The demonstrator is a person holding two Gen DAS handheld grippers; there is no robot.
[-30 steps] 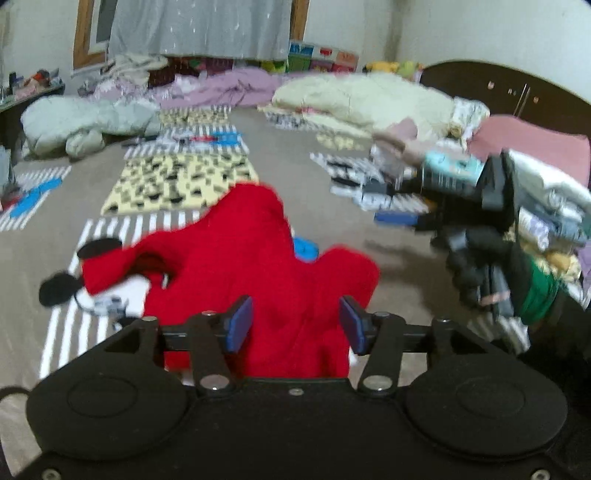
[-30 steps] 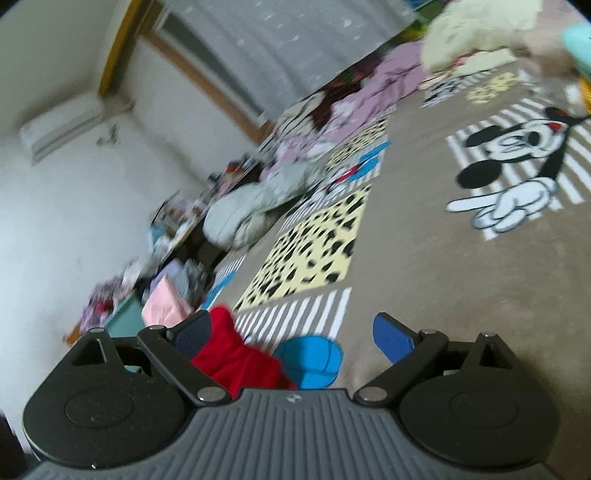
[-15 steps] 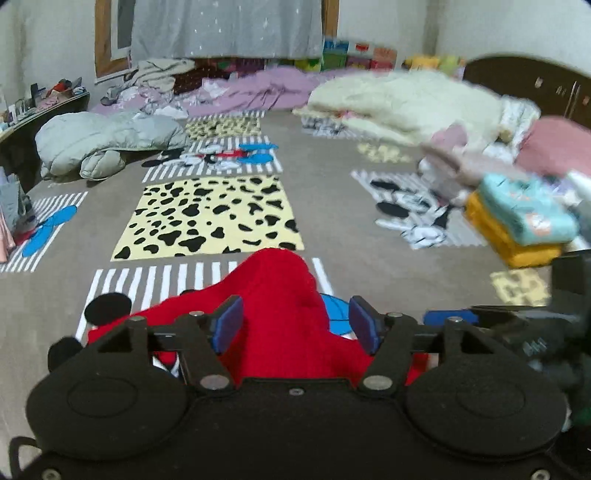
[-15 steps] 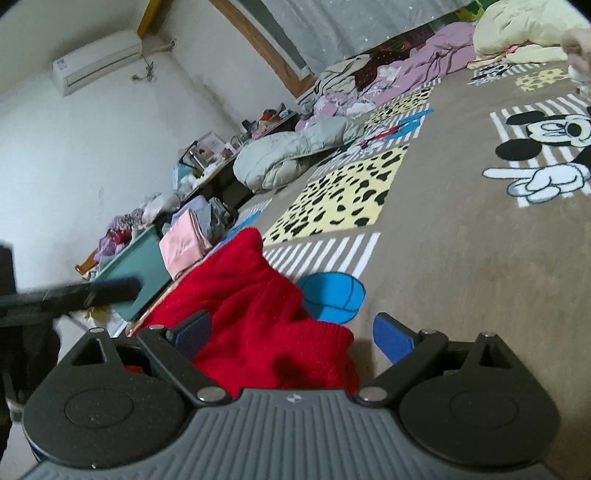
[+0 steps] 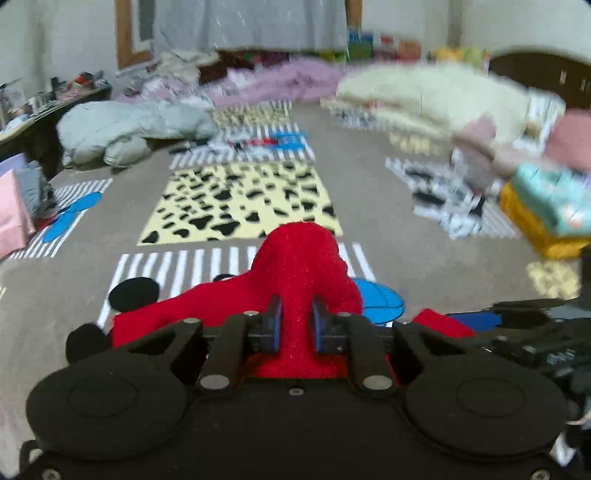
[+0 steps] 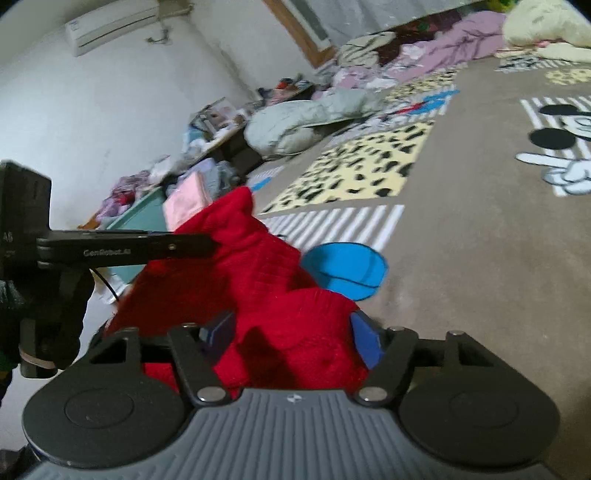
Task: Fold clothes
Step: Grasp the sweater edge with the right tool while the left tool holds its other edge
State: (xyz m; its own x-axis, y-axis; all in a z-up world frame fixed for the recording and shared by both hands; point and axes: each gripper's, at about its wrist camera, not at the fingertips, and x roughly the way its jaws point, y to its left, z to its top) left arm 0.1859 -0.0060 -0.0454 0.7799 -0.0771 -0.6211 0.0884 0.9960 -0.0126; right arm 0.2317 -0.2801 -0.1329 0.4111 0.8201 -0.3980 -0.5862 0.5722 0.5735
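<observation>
one red sweater (image 5: 303, 258), between left hand-held gripper (image 5: 296, 328)

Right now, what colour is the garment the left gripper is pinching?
Solid red knit. The left wrist view shows the garment best, pinched in the left gripper.

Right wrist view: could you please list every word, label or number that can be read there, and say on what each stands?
"GenRobot.AI": pale letters on the black bar of the left gripper, which is shut on the red knitted garment.
"A6" or similar: on the black block at that gripper's rear, cut by the frame edge, not sure.
White wall air conditioner: small blue mark, too small to read.
</observation>
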